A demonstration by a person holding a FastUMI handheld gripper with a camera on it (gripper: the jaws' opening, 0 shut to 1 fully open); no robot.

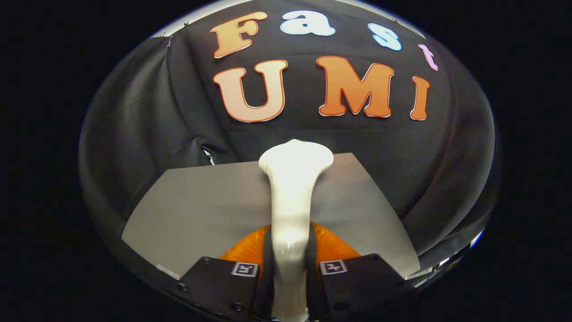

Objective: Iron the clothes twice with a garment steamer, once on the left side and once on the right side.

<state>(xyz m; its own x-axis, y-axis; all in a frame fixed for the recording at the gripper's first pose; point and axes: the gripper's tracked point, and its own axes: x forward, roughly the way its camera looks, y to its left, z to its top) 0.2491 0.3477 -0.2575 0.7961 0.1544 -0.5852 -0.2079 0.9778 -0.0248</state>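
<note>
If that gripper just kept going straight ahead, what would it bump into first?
The gripper is shut on the white steamer, whose head leads. Beyond it hangs the black cloth wall; probably that, though depth is unclear.

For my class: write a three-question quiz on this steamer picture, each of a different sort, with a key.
1. True or false: the gripper is shut on the white steamer.
2. The steamer's head stands over: A) a bare grey table, B) a shirt on a hanger, C) a sink.
3. Fill in: behind the table hangs a black ____.

Key: 1 true, both fingers press on its handle. 2 A. 3 cloth.
</note>
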